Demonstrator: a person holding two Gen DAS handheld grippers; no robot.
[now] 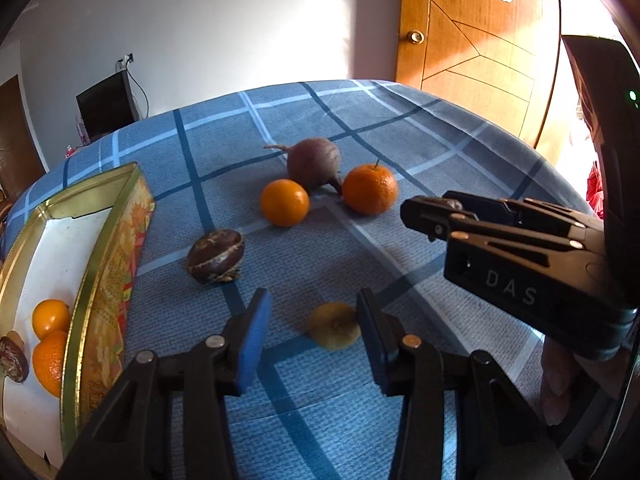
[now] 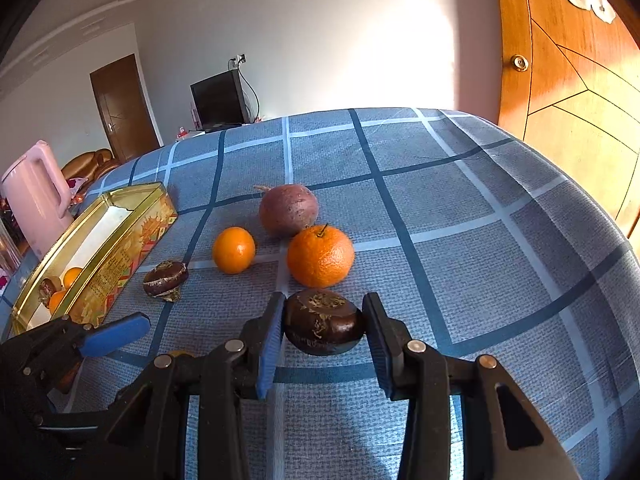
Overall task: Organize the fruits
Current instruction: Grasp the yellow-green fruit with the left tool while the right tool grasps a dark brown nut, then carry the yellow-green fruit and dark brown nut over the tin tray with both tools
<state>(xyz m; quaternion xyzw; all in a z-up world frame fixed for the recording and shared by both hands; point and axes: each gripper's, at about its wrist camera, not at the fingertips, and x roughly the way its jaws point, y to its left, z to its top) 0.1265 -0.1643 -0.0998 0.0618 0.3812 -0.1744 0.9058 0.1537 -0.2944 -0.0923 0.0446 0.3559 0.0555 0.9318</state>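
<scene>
My left gripper (image 1: 313,298) hangs open just over the checked cloth. A small yellow-brown dried fruit (image 1: 333,326) lies between its blue pads, close against the right one and clear of the left. My right gripper (image 2: 324,301) is shut on a dark brown chestnut-like fruit (image 2: 323,322) held just above the cloth; it also shows at the right of the left wrist view (image 1: 430,224). Two oranges (image 1: 284,202) (image 1: 370,189), a purple-red round root (image 1: 314,162) and another dark chestnut (image 1: 216,256) lie on the cloth. One blue left finger (image 2: 116,336) shows in the right wrist view.
A gold tin box (image 1: 106,248) stands open at the left, with two oranges (image 1: 50,316) and a dark chestnut (image 1: 14,360) inside. A pink kettle (image 2: 36,200) stands behind the tin. A wooden door (image 1: 472,60) rises past the table's far right edge.
</scene>
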